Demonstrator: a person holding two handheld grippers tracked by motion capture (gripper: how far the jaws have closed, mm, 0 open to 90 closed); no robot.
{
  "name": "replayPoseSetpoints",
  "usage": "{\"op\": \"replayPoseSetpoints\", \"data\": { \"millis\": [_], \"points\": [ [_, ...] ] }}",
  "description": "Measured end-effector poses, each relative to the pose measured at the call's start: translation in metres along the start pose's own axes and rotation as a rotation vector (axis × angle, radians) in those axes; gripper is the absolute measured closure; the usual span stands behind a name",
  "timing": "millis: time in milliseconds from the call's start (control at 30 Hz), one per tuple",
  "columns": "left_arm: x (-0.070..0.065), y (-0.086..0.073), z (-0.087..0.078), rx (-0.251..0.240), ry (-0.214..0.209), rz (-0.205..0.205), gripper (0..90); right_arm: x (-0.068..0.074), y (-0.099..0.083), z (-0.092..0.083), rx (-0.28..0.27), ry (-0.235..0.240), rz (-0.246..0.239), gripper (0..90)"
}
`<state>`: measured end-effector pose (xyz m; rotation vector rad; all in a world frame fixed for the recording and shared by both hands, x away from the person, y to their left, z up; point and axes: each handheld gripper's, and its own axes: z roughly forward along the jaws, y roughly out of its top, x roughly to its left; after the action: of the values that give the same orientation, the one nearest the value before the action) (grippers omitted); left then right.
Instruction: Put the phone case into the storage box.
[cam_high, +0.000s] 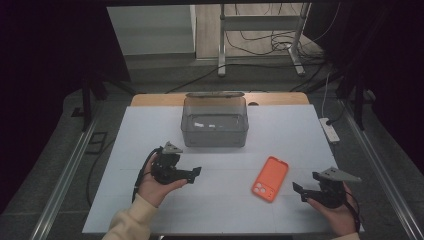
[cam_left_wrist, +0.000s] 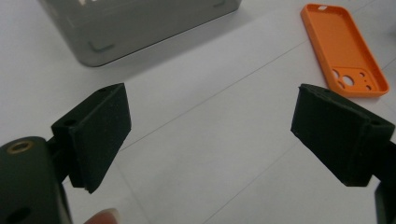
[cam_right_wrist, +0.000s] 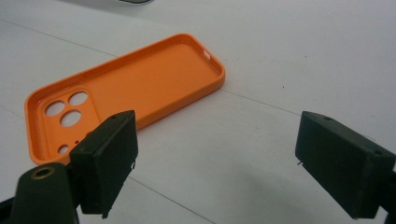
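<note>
An orange phone case (cam_high: 270, 178) lies inside-up on the white table (cam_high: 220, 205), right of centre, its camera cut-outs toward the near end. A grey translucent box (cam_high: 214, 121) stands at the back middle. My left gripper (cam_high: 194, 173) is held just above the table left of centre, open and empty, its jaws pointing right toward the case (cam_left_wrist: 344, 49). My right gripper (cam_high: 299, 190) hovers near the front right, open and empty, a short way right of the case (cam_right_wrist: 126, 95). In the left gripper view the box (cam_left_wrist: 135, 25) shows at the top left.
A white power strip (cam_high: 330, 129) lies off the table's right edge. Behind the table stand a metal frame (cam_high: 260, 30) and loose cables on the floor. Metal rails (cam_high: 65, 175) run along both sides. White table surface stretches between the grippers.
</note>
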<state>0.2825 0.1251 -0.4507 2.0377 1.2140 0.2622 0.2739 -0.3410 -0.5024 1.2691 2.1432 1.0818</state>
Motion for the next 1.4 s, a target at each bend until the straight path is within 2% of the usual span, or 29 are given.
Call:
{"op": "replayPoseSetpoints", "data": {
  "millis": [167, 433, 633, 867, 1400],
  "points": [
    [-0.014, 0.013, 0.009, 0.021, -0.01, 0.012, 13.1, -0.001, -0.001, 0.0, 0.003, -0.002, -0.001, 13.3],
    [-0.037, 0.031, 0.024, 0.048, -0.038, 0.053, 12.4, -0.002, -0.001, 0.001, 0.008, -0.01, -0.002, 13.3],
    [-0.054, 0.042, 0.038, 0.076, -0.046, 0.086, 12.5, -0.002, -0.002, 0.002, 0.014, -0.017, -0.004, 13.2],
    [-0.069, 0.052, 0.05, 0.106, -0.038, 0.097, 12.3, -0.005, -0.003, 0.002, 0.024, -0.04, 0.007, 13.3],
    [-0.089, 0.066, 0.063, 0.144, -0.054, 0.135, 12.0, -0.007, -0.004, 0.003, 0.032, -0.055, 0.019, 13.3]
  ]
}}
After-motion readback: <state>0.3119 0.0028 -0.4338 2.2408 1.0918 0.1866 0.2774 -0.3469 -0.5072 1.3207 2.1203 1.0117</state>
